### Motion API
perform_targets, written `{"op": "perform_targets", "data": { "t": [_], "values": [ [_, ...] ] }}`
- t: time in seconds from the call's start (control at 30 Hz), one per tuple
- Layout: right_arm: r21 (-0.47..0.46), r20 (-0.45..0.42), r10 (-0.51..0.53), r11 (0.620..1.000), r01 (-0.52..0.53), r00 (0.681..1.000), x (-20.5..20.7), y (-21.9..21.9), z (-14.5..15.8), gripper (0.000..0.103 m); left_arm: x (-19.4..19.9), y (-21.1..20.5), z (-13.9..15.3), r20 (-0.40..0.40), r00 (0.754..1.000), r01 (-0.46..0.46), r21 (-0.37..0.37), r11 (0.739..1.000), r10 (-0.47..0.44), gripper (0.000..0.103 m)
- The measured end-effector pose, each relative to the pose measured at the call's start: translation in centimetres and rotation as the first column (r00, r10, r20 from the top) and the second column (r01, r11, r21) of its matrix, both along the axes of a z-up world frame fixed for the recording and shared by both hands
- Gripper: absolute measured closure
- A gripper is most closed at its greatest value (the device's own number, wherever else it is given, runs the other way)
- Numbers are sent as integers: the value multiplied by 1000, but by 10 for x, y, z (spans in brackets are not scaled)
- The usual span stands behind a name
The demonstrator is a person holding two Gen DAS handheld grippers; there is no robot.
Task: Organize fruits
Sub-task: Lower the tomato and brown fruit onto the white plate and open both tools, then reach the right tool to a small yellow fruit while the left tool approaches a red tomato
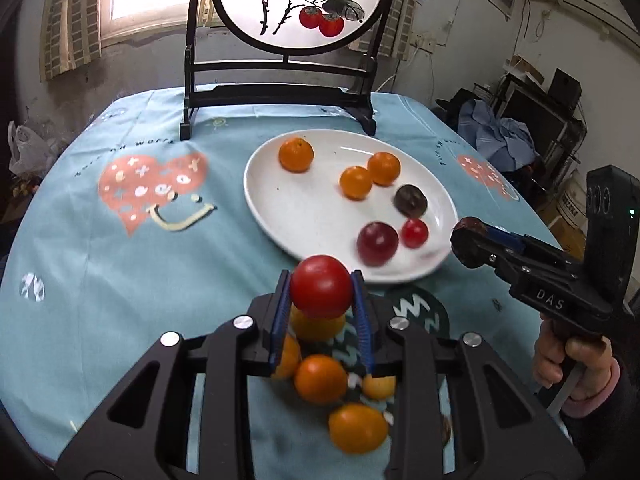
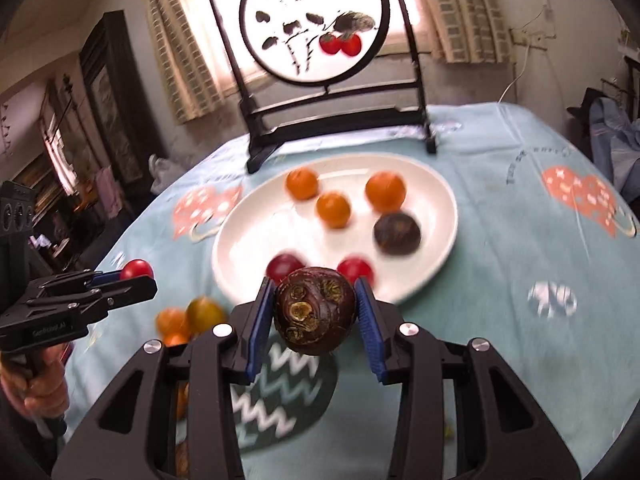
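Red tomato between left tool pads

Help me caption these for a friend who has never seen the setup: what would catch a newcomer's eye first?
Each gripper holds a fruit above the blue tablecloth: the left gripper clamps a shiny red tomato, the right gripper a dark, wrinkled brown fruit. Just beyond them, a white plate carries three orange fruits and several red and dark ones. Behind it stands a black-framed round screen painted with red persimmons.
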State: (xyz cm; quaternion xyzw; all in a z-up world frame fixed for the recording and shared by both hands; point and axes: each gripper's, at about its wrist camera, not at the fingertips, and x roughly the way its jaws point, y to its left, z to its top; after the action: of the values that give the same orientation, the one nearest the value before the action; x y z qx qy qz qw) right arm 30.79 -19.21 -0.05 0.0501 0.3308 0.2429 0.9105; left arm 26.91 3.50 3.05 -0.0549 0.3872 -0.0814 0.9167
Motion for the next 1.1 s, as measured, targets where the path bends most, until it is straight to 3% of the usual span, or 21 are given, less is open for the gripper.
{"op": "perform_targets", "data": {
  "t": [0.23, 0.27, 0.3, 0.33, 0.37, 0.53, 0.77, 0.93, 1.1],
  "values": [
    [-5, -6, -25, 1000, 25, 1000, 38, 6, -13, 61, 68, -15, -17, -43, 998, -50, 41, 998, 52, 73],
    [-10, 0, -33, 999, 33, 999, 37, 5, -13, 55, 72, -16, -19, -49, 997, -65, 47, 997, 67, 72],
    [-17, 3, -45, 999, 45, 999, 35, 4, -11, 52, 74, -16, -20, -56, 995, -83, 50, 995, 85, 57],
    [-18, 6, -49, 999, 49, 999, 33, 2, -8, 46, 72, -15, -20, -59, 993, -96, 54, 994, 99, 30],
    [-8, 12, -46, 999, 46, 999, 30, -1, -4, 45, 67, -15, -17, -43, 993, -104, 58, 993, 107, 23],
    [-9, 45, 19, 1000, -18, 999, 0, -3, 7, 41, 29, -15, 5, 40, 992, -126, 89, 988, 123, 8],
    [-114, 12, 209, 972, -206, 978, -62, 13, -10, 41, -33, -4, -4, 88, 981, -179, 84, 980, 172, 5],
    [-218, 29, 395, 899, -380, 918, -107, 21, -5, 41, -74, 4, -7, 98, 982, -172, 84, 981, 164, 4],
    [-293, -8, 466, 845, -448, 885, -130, 21, -16, 41, -93, 7, -13, 103, 983, -165, 102, 981, 154, 3]
  ]
}}
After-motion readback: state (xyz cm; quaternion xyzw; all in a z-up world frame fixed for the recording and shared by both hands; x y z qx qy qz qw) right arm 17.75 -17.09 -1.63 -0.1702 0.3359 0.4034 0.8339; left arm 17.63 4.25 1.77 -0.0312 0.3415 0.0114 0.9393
